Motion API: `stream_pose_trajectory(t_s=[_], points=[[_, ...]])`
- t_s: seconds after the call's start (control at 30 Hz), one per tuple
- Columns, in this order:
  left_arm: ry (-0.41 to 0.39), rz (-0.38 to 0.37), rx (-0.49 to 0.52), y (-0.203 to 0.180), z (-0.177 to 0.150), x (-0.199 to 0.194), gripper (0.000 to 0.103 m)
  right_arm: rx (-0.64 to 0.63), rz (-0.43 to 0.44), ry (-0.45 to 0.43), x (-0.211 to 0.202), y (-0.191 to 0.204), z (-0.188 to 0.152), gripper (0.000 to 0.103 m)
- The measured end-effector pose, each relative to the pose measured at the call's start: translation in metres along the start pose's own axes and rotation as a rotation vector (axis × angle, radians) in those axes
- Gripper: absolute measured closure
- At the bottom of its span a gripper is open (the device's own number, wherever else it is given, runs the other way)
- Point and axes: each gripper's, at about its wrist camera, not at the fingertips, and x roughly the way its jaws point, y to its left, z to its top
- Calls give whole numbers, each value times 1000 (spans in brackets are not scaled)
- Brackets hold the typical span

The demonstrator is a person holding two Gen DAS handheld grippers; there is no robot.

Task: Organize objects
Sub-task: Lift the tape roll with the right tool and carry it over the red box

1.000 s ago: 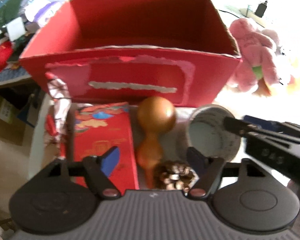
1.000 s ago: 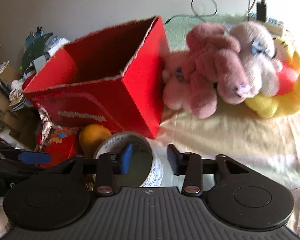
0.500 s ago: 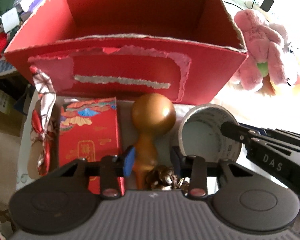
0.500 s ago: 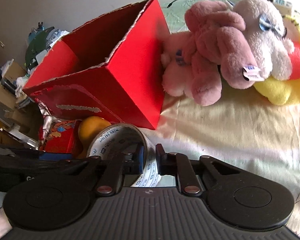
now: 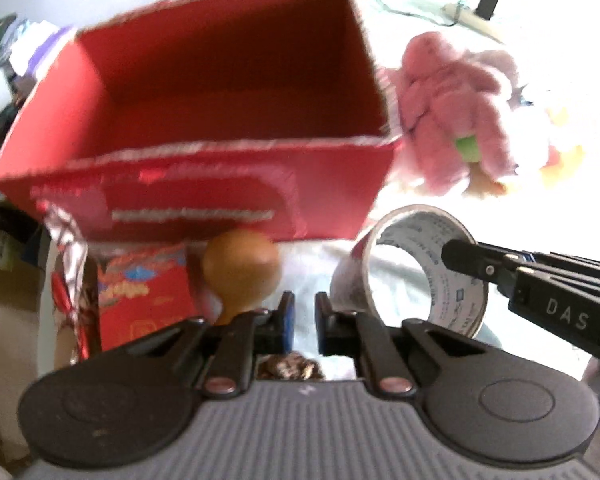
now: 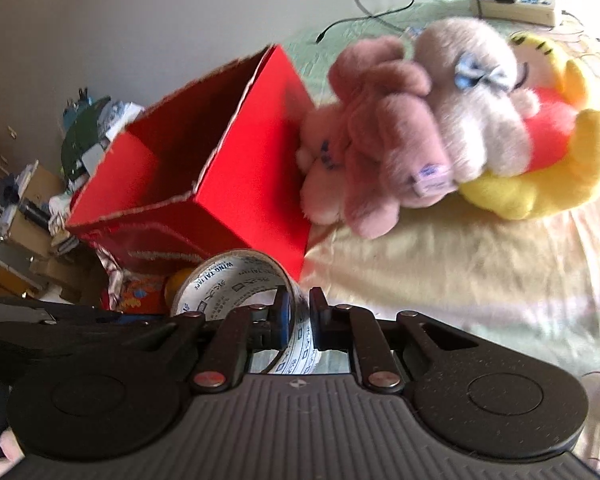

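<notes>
Pinching glossy tape ring (image 6: pixel 236 284) wall.

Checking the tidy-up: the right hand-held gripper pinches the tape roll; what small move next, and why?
Probably lift the tape roll up and over the near rim of the red box: the right hand-held gripper, its jaws just closing, pinches the roll's wall, and the open box stands just behind it.

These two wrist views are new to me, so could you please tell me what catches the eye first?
The big open red box dominates both views, standing just beyond the grippers. Against its right side lies a pink plush toy on a yellow one. In front, the right gripper pinches the wall of a tape roll.
</notes>
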Motion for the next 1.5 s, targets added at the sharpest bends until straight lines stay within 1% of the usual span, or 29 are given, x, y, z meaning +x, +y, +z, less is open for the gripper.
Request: stream_pose_trajectory(t_s=[0.17, 0.23, 0.27, 0.43, 0.57, 0.67, 0.73, 0.8, 0.87, 0.93, 1.07, 1.2, 1.23, 1.27, 1.3, 1.37, 1.5], points=[[-43, -35, 60, -22, 16, -18, 97, 20, 17, -69, -30, -8, 11, 92], [-67, -53, 85, -28, 19, -33, 98, 16, 20, -102, -42, -9, 17, 92], [-78, -55, 97, -31, 27, -38, 98, 13, 21, -124, -49, -9, 20, 92], [-173, -78, 137, -39, 50, -67, 98, -8, 36, -230, -75, -3, 43, 91], [-250, -72, 139, -27, 72, -88, 98, -32, 68, -294, -80, 17, 69, 90], [-303, -67, 118, -2, 90, -102, 98, -68, 85, -322, -70, 40, 90, 91], [-322, -55, 101, 19, 101, -107, 99, -83, 92, -315, -57, 57, 102, 91], [-326, -44, 85, 37, 112, -104, 99, -99, 90, -303, -38, 75, 113, 91], [-323, -28, 73, 63, 119, -105, 101, -119, 86, -278, -15, 93, 122, 91], [-304, -20, 65, 85, 127, -90, 100, -135, 72, -249, 7, 107, 127, 91], [-268, 14, 49, 125, 141, -62, 98, -140, 35, -137, 65, 129, 134, 92], [-208, 30, 47, 153, 150, -24, 97, -121, -26, -26, 117, 137, 137, 92], [-196, 31, 50, 159, 151, -15, 93, -113, -41, -2, 127, 138, 137, 92], [-189, 37, 52, 165, 151, -7, 91, -100, -59, 29, 140, 138, 137, 92], [-185, 45, 56, 169, 150, -2, 89, -83, -73, 52, 148, 137, 138, 92], [-180, 58, 61, 177, 146, 3, 89, -43, -101, 99, 164, 134, 139, 92], [-183, 54, 76, 189, 139, 6, 89, 9, -132, 185, 191, 134, 139, 92]])
